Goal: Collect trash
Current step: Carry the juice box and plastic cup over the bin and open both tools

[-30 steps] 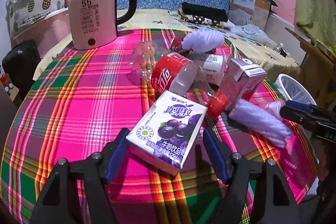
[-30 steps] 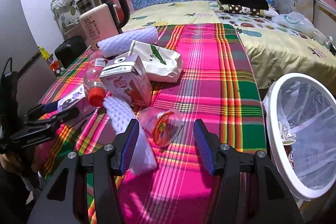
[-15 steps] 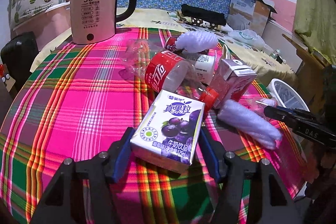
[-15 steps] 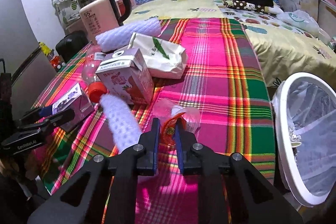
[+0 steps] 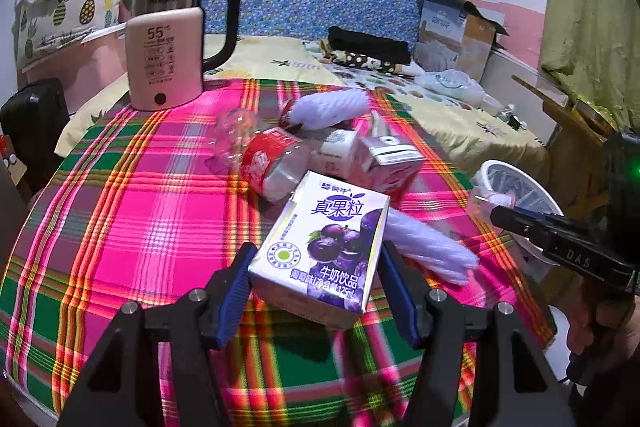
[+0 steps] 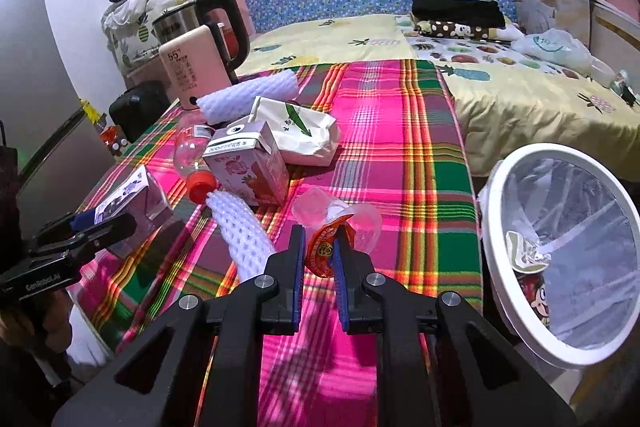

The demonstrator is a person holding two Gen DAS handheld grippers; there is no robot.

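My left gripper (image 5: 314, 261) is shut on a purple grape milk carton (image 5: 324, 243) and holds it just above the plaid tablecloth (image 5: 132, 211). My right gripper (image 6: 318, 251) is shut on a clear plastic jelly cup with an orange-red foil lid (image 6: 328, 247). A pink drink carton (image 6: 248, 163), a clear bottle with a red label (image 5: 268, 159), two white foam sleeves (image 6: 244, 235) and a white paper bag (image 6: 300, 131) lie on the cloth. The white-rimmed trash bin (image 6: 516, 311) with a plastic liner stands at the right, off the table edge.
A pink and steel electric kettle (image 5: 164, 63) stands at the far left corner of the table. A bed with a yellow sheet (image 6: 520, 107), folded clothes and a cardboard box lies behind. The bin holds some wrappers (image 6: 528, 267).
My left gripper closed on the grape milk carton and raised it. My right gripper moved forward, closed on the jelly cup and lifted it slightly.
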